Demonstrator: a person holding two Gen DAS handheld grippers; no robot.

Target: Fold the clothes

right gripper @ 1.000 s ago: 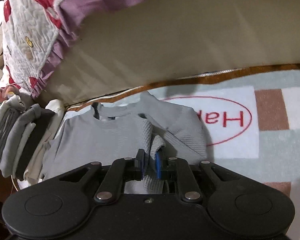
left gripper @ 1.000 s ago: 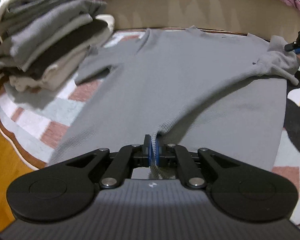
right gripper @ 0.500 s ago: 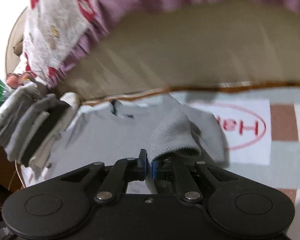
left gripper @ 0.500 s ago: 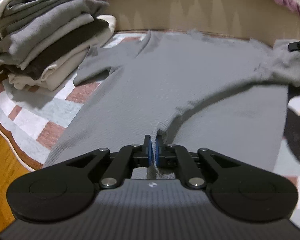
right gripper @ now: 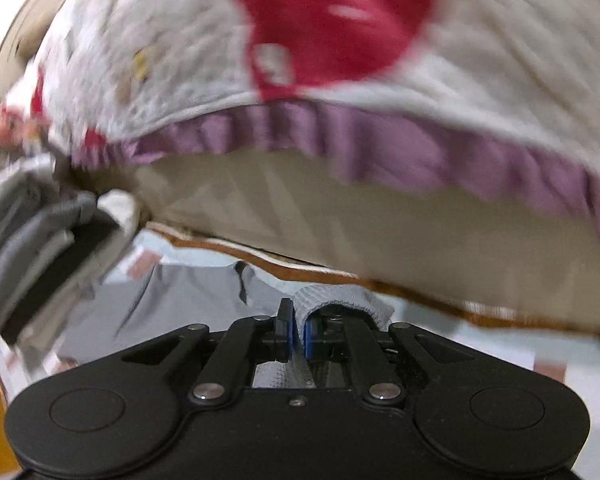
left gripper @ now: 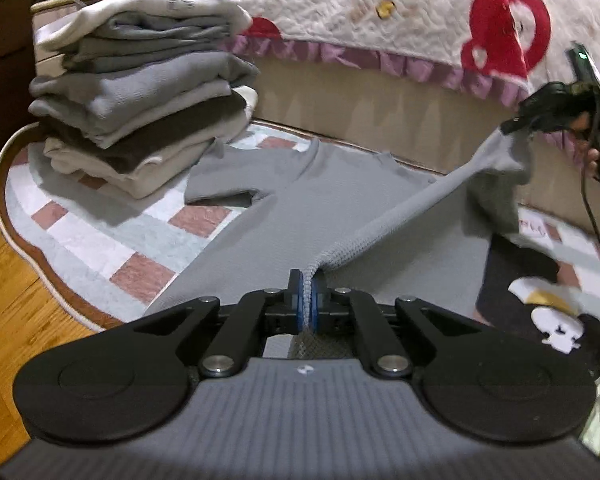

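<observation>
L gripper point(left gripper: 308, 304): nearest in L view; blue pads clamped on sweater edge, knit bunched between them.
R gripper point(right gripper: 296, 334): nearest in R view; pads pinched on grey ribbed fabric, which curls over R finger. Also seen in L view, far R, raised, w/ a hand behind it.
Sweater point(left gripper: 300, 200): grey knit, flat on rug, neck end far (toward bed), hem near L gripper. Long axis runs near-to-far. One edge lifted into a taut ridge from L gripper up to R gripper, diagonal near-centre to far-R; loose fold hangs below R gripper. L sleeve lies out to the side toward stack.
Rug point(left gripper: 112, 232): pale w/ pink and white checks, brown border; on wood floor.
Stack point(left gripper: 140, 92): folded clothes, greys, dark brown, cream; L of sweater, on rug, at far-L.
Bed point(left gripper: 380, 108): beyond sweater; beige side, purple frill.
Quilt point(left gripper: 360, 8): white w/ red shapes, atop bed. R view blurred.
</observation>
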